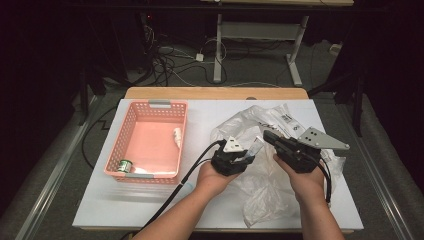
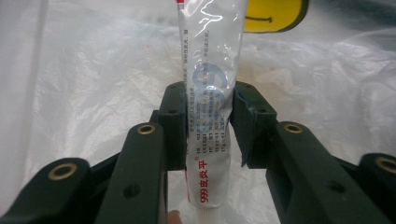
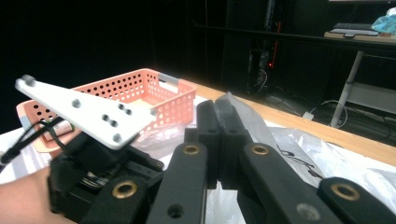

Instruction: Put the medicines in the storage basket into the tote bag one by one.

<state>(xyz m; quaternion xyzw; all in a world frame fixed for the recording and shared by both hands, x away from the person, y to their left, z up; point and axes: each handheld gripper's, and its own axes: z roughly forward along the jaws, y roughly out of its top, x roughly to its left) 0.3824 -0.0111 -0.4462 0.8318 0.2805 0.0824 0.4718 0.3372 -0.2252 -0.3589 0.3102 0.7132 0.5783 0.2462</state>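
left claw (image 2: 208, 126) closed on a white tube (image 2: 210, 84) w/ red print, pinched mid-length; tube runs up to top centre of the left gripper view, a yellow item (image 2: 273, 16) just right of it at top edge. in high view left claw (image 1: 250, 150) sits centre frame over crumpled clear plastic bags (image 1: 270, 182), tube (image 1: 256, 146) sticking up-right. right claw (image 3: 218, 135) jaws pressed together on a fold of the plastic; in high view right claw (image 1: 270, 137) is just right of the left one, centre-right. pink basket (image 1: 150, 142) at left of the bench (image 1: 100, 205), holding a small round tin (image 1: 124, 165) in its lower-left corner and a white item (image 1: 177, 135) by its right wall.
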